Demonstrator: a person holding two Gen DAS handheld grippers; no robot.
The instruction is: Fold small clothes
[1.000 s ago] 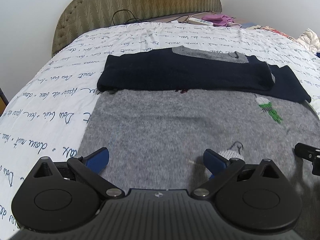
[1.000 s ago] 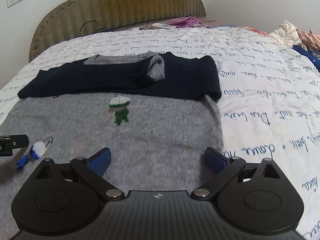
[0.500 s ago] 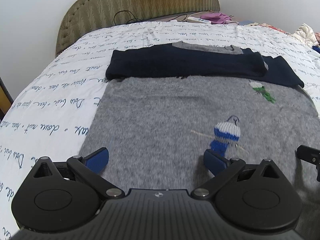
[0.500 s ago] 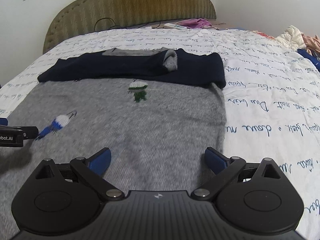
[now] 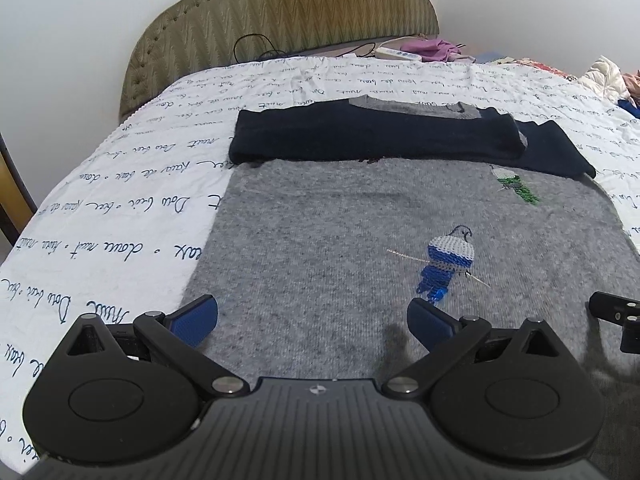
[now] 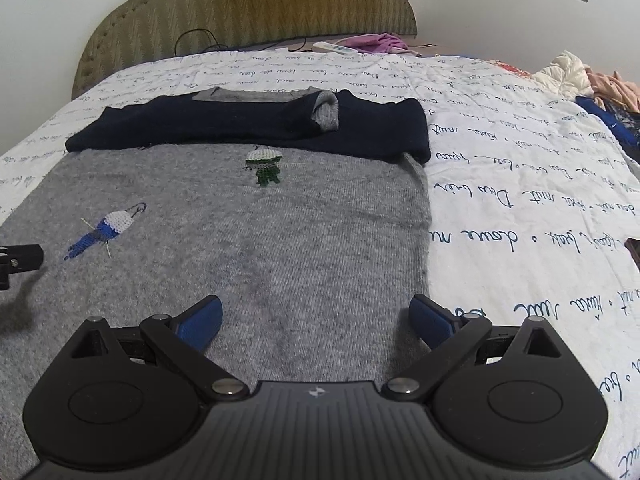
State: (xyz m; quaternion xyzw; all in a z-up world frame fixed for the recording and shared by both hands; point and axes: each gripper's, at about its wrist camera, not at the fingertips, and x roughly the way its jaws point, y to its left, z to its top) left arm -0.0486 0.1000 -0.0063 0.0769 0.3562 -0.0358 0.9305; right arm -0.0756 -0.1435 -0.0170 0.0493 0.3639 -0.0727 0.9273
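Observation:
A small grey knit sweater [image 5: 320, 240] [image 6: 280, 232] lies flat on the bed, its navy sleeves [image 5: 372, 136] [image 6: 248, 128] folded across the top. Blue [image 5: 444, 264] [image 6: 100, 232] and green [image 5: 516, 188] [image 6: 266, 168] knitted figures decorate it. My left gripper [image 5: 312, 320] hovers open over the sweater's near left part. My right gripper [image 6: 316, 320] is open over the near right part, close to the sweater's right edge. Nothing is between either pair of fingers. The right gripper's tip [image 5: 616, 312] shows in the left wrist view, and the left gripper's tip [image 6: 20, 260] shows at the right wrist view's left edge.
The bed has a white cover with blue script [image 5: 120, 232] [image 6: 520, 200] and an olive padded headboard [image 5: 280, 20]. A remote [image 5: 398, 54], a purple cloth [image 5: 432, 46] and a cable lie by the headboard. More clothes [image 6: 592, 84] are piled at the far right.
Both grippers have drawn back toward the sweater's near hem and risen, so more of the sweater shows. Both stayed open.

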